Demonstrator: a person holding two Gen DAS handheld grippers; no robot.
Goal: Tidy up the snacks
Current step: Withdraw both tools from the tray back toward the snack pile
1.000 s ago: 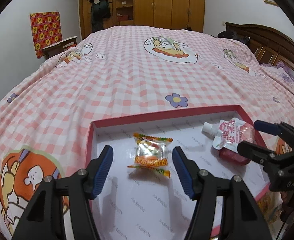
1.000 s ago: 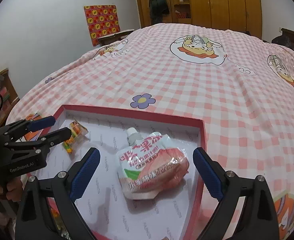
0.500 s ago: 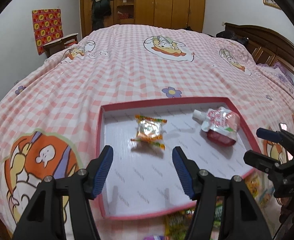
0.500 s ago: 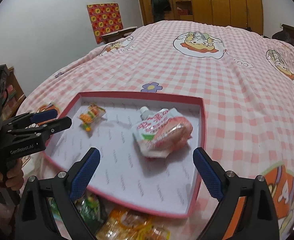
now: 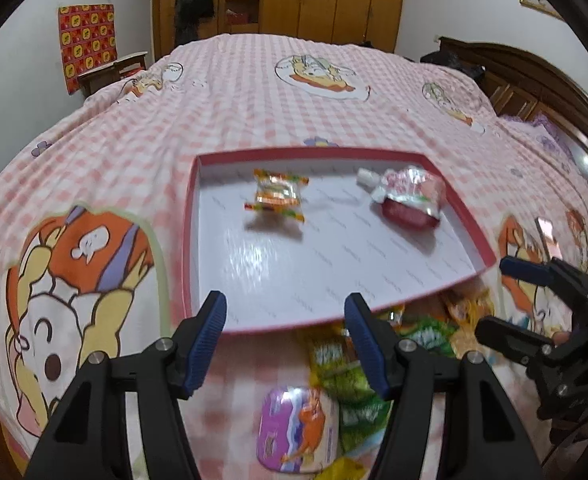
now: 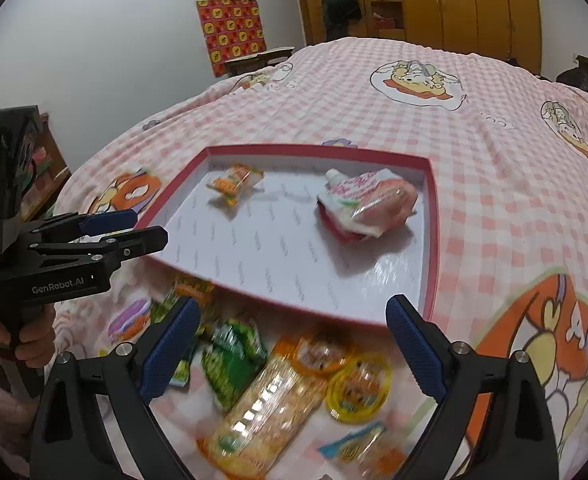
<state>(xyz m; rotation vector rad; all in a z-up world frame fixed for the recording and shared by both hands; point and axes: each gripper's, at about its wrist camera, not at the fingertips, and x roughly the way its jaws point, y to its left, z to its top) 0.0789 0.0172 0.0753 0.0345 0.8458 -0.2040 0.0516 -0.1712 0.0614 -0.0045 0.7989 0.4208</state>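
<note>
Here, both grippers, left (image 5: 286,336) and right (image 6: 294,344), hovered with jaws open and empty over loose snacks (image 6: 262,400) before a tray (image 5: 469,220) holding a candy (image 5: 278,196) and pouch (image 5: 409,196).

snack pile (image 6: 278,380) blurred, tray (image 5: 198,240) partly covering it

Even indoor light, glare on the tray floor (image 5: 286,264), blurred foreground snacks (image 6: 254,392), heavy fisheye bending.
</note>
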